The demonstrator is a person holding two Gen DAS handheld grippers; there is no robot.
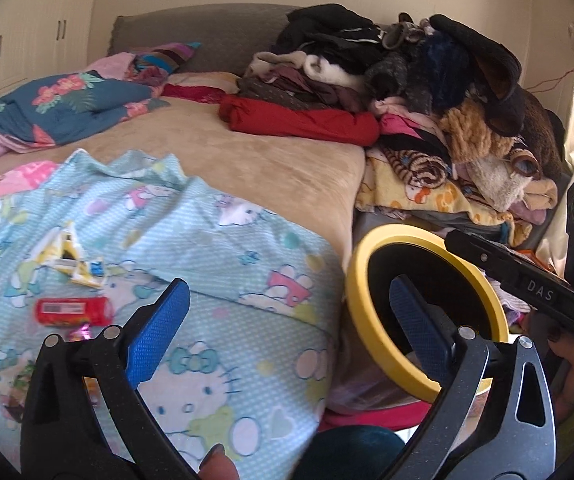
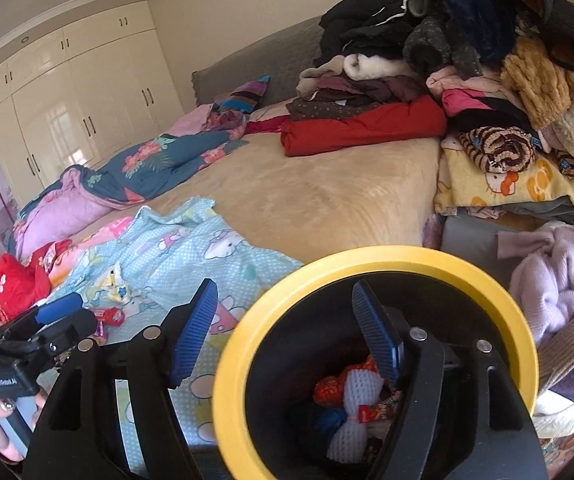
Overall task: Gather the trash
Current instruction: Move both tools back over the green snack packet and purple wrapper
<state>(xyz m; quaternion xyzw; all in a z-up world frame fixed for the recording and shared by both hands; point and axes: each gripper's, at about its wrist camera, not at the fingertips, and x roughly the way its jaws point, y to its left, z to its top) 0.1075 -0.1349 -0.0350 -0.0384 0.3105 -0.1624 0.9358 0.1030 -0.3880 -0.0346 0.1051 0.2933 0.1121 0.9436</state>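
The left hand-held gripper (image 1: 287,320) hung over the bed's edge, fingers spread wide, nothing between them. Its left pad sat above the blue cartoon sheet (image 1: 215,248), its right pad in front of the bin (image 1: 371,264). On the sheet lay the trash: a red wrapper (image 1: 73,311), a torn yellow-white wrapper (image 1: 73,258) just beyond it, and a small pink one (image 1: 81,334) at the near side.

The right hand-held gripper (image 2: 287,332) was spread too, empty, straddling the bin's yellow rim (image 2: 247,320), one finger (image 2: 377,336) inside, the other over the sheet. Down in the bin lay wrappers (image 2: 355,404) in red, white and blue. A clothes pile (image 2: 467,60) rose on the bed (image 2: 327,200) behind.
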